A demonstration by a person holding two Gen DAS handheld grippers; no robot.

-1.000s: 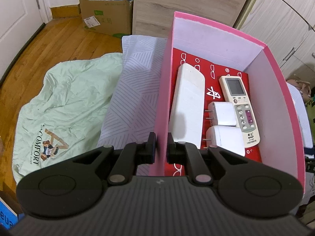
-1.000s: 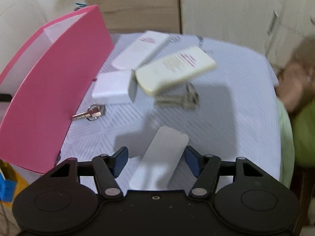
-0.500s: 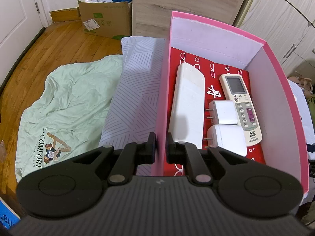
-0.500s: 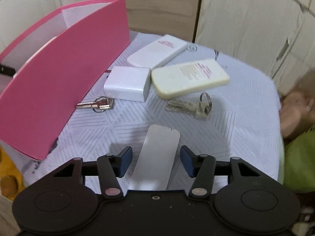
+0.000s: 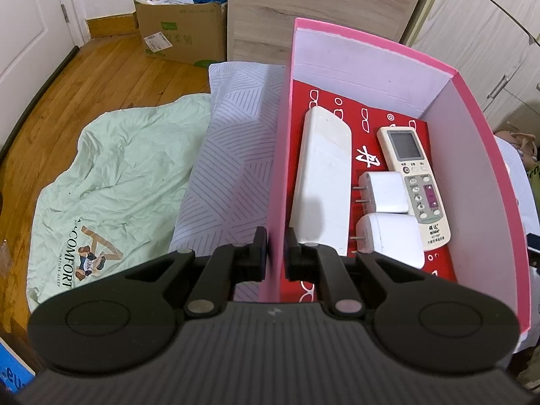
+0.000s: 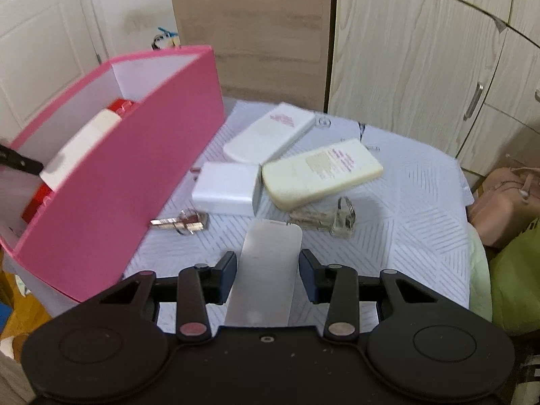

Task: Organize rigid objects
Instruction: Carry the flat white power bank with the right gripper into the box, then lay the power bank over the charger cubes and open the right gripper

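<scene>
Pink box: pink outside, pale lilac-white inside, red floor printed with white spectacle motifs. Inside it: long white slab, two white plug adapters, cream remote with grey screen. Beside the box: white cloth with grey hatched stripes, white block, cream slab with pink print, silver keys, grey flat piece. Mint-green sheet.
</scene>
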